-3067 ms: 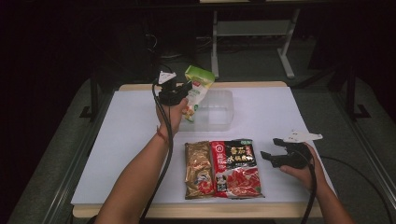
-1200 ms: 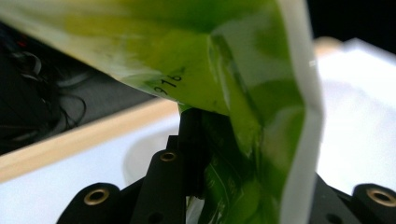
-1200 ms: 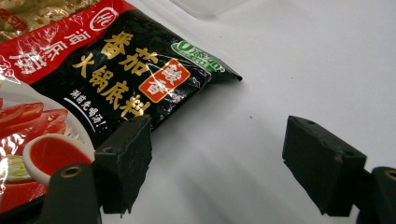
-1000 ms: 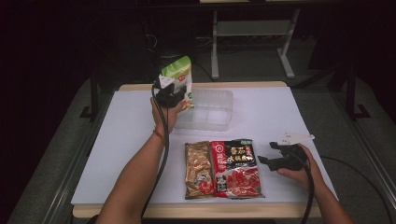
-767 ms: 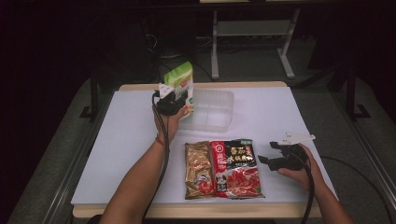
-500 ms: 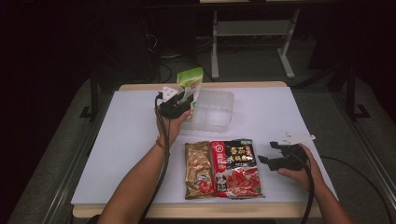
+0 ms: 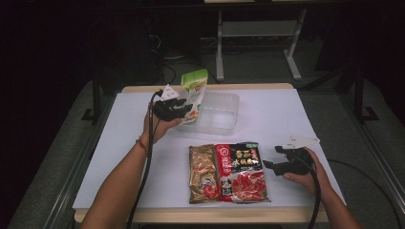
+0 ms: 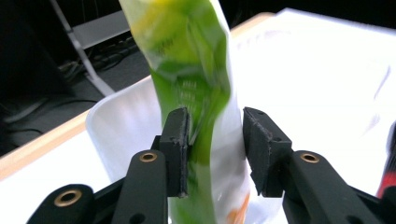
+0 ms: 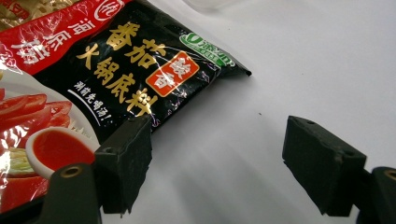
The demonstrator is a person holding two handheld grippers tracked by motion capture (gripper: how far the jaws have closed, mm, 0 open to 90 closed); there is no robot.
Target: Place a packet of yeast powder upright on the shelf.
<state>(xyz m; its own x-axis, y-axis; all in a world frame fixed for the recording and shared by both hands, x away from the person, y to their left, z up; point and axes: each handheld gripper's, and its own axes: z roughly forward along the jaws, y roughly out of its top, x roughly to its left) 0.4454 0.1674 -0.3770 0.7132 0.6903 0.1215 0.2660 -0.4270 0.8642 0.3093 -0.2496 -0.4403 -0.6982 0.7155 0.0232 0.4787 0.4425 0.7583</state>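
Left gripper view: the left hand-held gripper [image 8: 212,149] has its jaws partly closed around a green pouch [image 8: 196,84], which hangs upright over the near-left corner of a clear plastic container [image 7: 217,112] on the desk [image 7: 296,114]. The right hand-held gripper [image 9: 217,163] rests wide open and empty, just beside a red-and-black soup-base packet [image 7: 241,171], next to a brown packet [image 7: 203,174].

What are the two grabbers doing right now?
Left gripper: jaws around the green packet over the clear tub, one jaw not quite touching.
Right gripper: open, holding nothing, beside the red and black packet.
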